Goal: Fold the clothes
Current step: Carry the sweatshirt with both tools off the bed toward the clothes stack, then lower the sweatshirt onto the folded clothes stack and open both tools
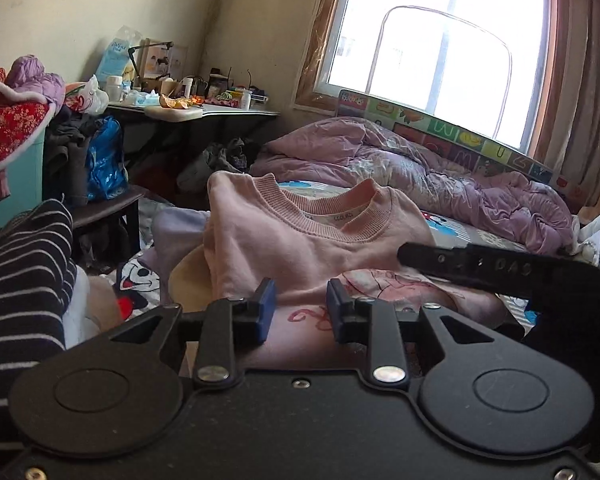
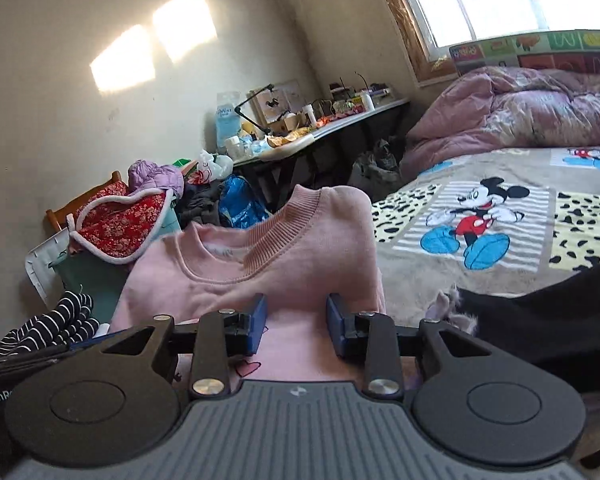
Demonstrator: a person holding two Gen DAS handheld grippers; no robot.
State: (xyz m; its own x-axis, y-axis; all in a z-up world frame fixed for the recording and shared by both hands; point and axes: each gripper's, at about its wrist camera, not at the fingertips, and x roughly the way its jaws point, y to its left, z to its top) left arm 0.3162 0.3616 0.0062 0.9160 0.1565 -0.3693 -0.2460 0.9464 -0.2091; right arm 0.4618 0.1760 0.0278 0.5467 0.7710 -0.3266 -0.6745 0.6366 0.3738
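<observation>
A pink sweatshirt (image 1: 292, 248) lies folded on the bed, its ribbed collar facing away from me and a pink print on its near part. My left gripper (image 1: 300, 310) hovers just over its near edge, open, blue pads (image 1: 266, 308) apart with only cloth showing below the gap. The right gripper's black body (image 1: 480, 266) reaches in from the right over the shirt. In the right wrist view the same sweatshirt (image 2: 280, 264) sits straight ahead, and my right gripper (image 2: 296, 322) is open above its near edge, nothing pinched.
A striped dark garment (image 1: 20, 280) lies to the left and a black garment (image 2: 560, 320) to the right. The Mickey Mouse sheet (image 2: 476, 220) covers the bed, with a purple duvet (image 1: 440, 176) bunched under the window. A cluttered table (image 1: 204, 112), blue bag (image 1: 104, 160) and teal bin (image 1: 16, 188) stand beyond.
</observation>
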